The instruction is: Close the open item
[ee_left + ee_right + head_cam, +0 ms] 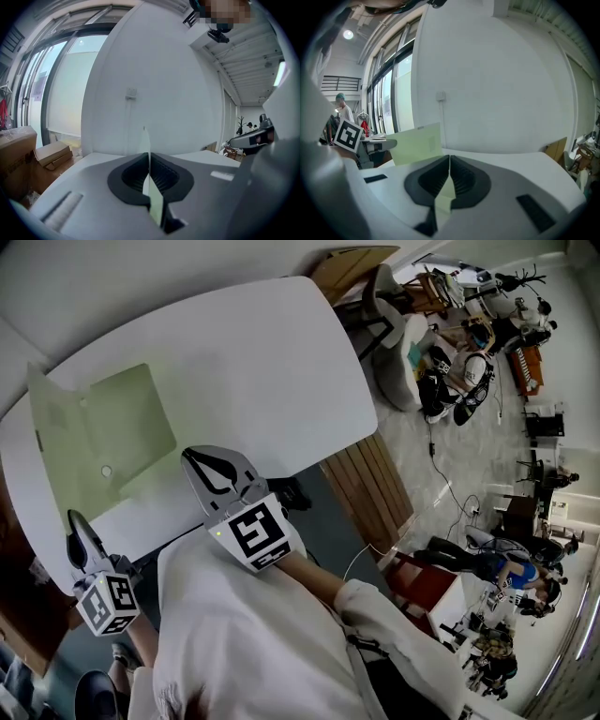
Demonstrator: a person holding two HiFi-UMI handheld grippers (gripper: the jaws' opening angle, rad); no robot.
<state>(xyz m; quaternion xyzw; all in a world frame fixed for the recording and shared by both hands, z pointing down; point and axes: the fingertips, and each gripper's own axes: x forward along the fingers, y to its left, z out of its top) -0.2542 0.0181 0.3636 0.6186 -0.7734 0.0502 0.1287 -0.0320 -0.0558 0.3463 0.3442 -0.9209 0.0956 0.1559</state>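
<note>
A pale green folder lies open on the white table, its left flap standing upright. My left gripper is at the folder's near left corner. In the left gripper view the jaws are shut, and the flap runs edge-on between them and rises past the tips. My right gripper hovers over the table's front edge, just right of the folder and apart from it. Its jaws are shut on nothing. The standing flap shows ahead of it to the left.
The table ends at a white wall. A slatted wooden bench and chairs stand right of the table, with people farther off. Cardboard boxes lie by the window on the left.
</note>
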